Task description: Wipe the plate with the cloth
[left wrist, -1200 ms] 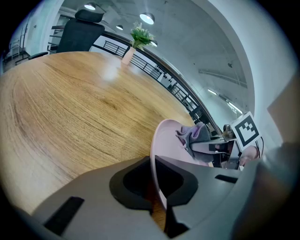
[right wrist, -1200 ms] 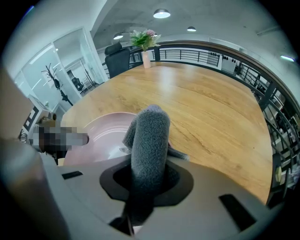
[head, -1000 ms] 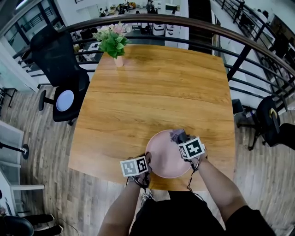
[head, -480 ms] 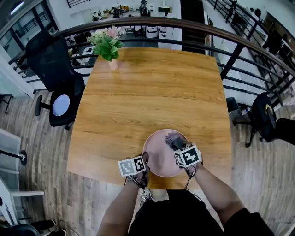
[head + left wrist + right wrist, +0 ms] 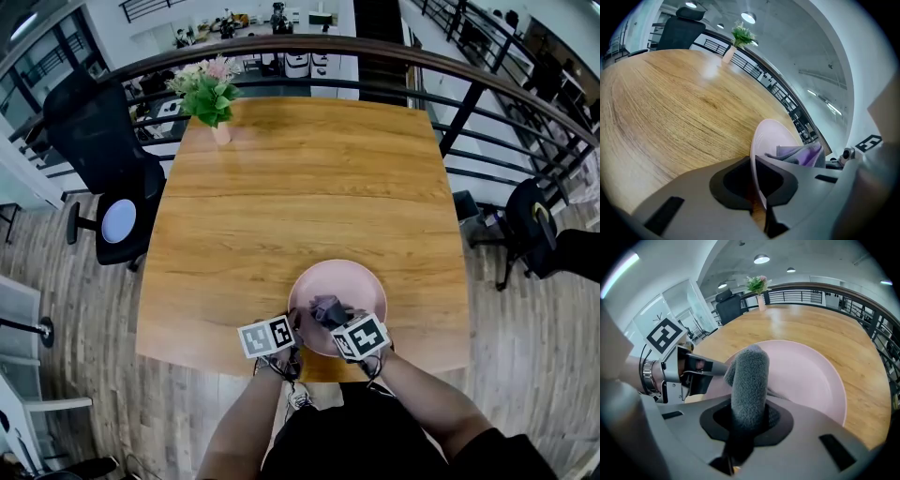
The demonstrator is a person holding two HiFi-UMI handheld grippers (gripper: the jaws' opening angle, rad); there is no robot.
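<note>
The left gripper (image 5: 758, 187) is clamping the near-left rim of a pale pink round plate (image 5: 361, 281). Its jaws are pressing together on the thin edge, which is running between them in the left gripper view. The plate is sitting close to the near edge of a broad wooden table (image 5: 300, 178), right in front of the person. The right gripper (image 5: 749, 425) is pinching a grey fleecy cloth (image 5: 751, 373) between its jaws. The cloth is sticking out of them as a thick roll (its far side is showing a lilac tint in the left gripper view) and is lying on the plate's near-left part, just beside the left gripper's tips. The plate's right and far parts are lying bare. A small vase of pink flowers and green leaves (image 5: 208, 89) is standing at the table's far-left corner, well apart from the plate. A black office chair (image 5: 94, 141) is standing beside the table's left side, and a dark metal railing (image 5: 469, 103) is curving round its far side.
</note>
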